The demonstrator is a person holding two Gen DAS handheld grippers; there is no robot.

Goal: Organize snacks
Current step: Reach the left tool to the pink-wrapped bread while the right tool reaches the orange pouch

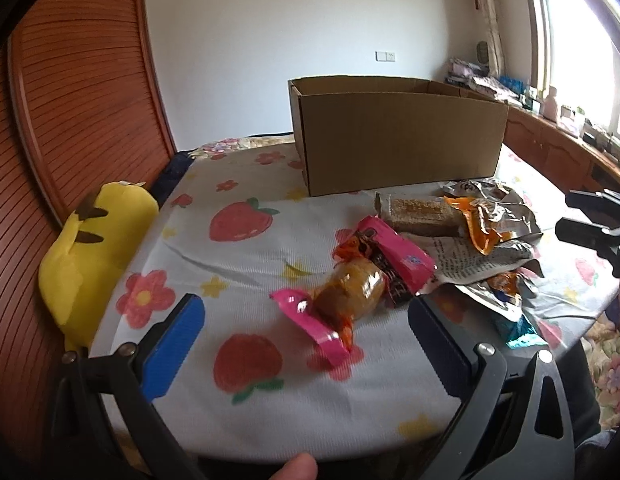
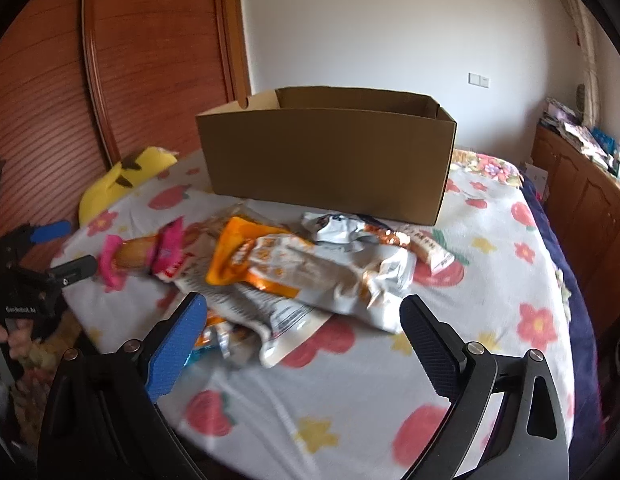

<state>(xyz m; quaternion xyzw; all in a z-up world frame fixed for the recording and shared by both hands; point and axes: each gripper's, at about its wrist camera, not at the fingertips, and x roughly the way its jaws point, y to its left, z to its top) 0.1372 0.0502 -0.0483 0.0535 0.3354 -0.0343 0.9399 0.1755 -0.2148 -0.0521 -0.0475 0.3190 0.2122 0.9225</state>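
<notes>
A pile of snack packets lies on a flower-print cloth in front of an open brown cardboard box [image 1: 398,140] [image 2: 330,156]. In the left wrist view my left gripper [image 1: 305,312] is open, just short of a pink-ended wrapped cake [image 1: 346,292], with a pink packet [image 1: 398,256] and a clear-wrapped bar [image 1: 422,216] behind. In the right wrist view my right gripper [image 2: 301,316] is open and empty, just short of a white-and-orange bag [image 2: 310,268]. The right gripper also shows in the left wrist view [image 1: 598,220], the left one in the right wrist view [image 2: 65,252].
A yellow plush toy [image 1: 93,256] [image 2: 125,176] lies at the left edge against a wooden headboard [image 1: 69,100]. A wooden cabinet [image 2: 590,208] with clutter runs along the right wall. The table edge [image 1: 310,448] is close to me.
</notes>
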